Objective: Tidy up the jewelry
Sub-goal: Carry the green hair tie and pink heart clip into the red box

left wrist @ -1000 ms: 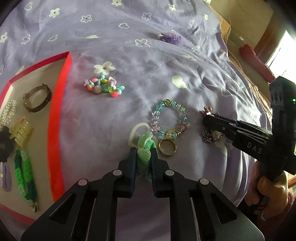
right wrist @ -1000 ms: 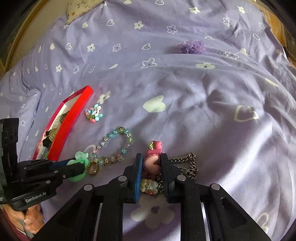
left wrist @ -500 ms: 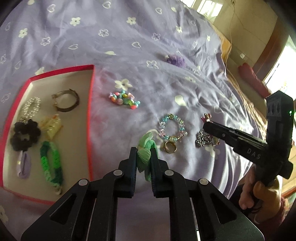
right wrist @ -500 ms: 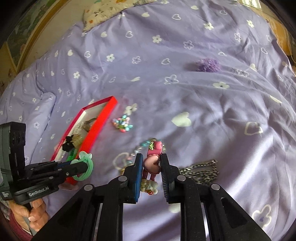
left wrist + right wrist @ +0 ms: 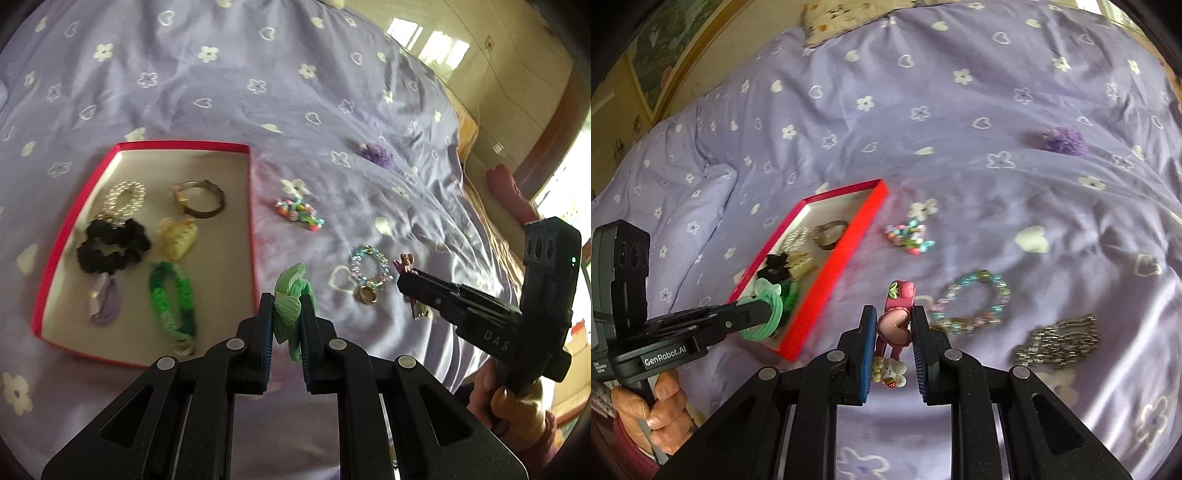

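Observation:
My left gripper (image 5: 287,301) is shut on a light green hair tie (image 5: 291,295) and holds it above the bedspread, just right of the red tray (image 5: 253,221); the tie also shows in the right wrist view (image 5: 768,310). My right gripper (image 5: 894,314) is shut on a pink charm hair clip (image 5: 895,321), lifted off the bed. The tray (image 5: 846,254) holds a black scrunchie (image 5: 110,245), a green bracelet (image 5: 173,295), a pearl bracelet (image 5: 123,197), a dark bangle (image 5: 201,197), a yellow clip (image 5: 177,236) and a lilac piece (image 5: 105,302).
On the purple bedspread lie a pastel bead bracelet (image 5: 971,302), a gold ring (image 5: 366,294), a silver chain (image 5: 1060,339), a multicoloured bead cluster (image 5: 910,236) and a purple scrunchie (image 5: 1062,140). The bed's edge and a wooden floor show at the right (image 5: 517,122).
Both grippers have risen from the bed with their items. The left has moved toward the tray, which now shows whole. The pink clip has left the silver chain.

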The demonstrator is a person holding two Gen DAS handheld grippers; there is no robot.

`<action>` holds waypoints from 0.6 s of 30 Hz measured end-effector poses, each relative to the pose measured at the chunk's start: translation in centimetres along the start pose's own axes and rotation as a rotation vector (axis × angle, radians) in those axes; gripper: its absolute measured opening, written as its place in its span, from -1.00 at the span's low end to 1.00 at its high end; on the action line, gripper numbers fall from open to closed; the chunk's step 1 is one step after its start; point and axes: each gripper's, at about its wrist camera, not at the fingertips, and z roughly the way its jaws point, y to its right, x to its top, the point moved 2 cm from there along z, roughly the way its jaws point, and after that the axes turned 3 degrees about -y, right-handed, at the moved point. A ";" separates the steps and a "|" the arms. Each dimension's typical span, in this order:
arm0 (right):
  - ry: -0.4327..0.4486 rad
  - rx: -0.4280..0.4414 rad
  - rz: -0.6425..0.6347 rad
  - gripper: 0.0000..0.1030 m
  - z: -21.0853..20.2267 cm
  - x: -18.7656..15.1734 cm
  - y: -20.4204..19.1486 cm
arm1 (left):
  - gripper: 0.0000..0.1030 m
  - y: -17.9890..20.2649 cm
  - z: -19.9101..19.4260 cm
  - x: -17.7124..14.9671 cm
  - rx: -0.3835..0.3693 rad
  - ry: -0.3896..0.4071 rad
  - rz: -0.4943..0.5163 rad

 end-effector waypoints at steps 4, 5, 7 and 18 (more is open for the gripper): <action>-0.015 0.024 -0.026 -0.64 0.7 0.0 -1.8 | -0.78 -1.7 -1.0 -0.3 0.015 0.016 -0.030; -0.019 0.030 -0.032 -0.64 1.0 0.0 -2.2 | -0.78 -2.2 -1.2 -0.4 0.020 0.019 -0.039; -0.026 0.043 -0.043 -0.64 1.4 0.0 -2.9 | -0.78 -3.1 -1.6 -0.5 0.031 0.027 -0.055; -0.058 0.092 -0.098 -0.64 3.6 0.5 -6.7 | -0.79 -7.9 -3.7 -1.1 0.087 0.059 -0.131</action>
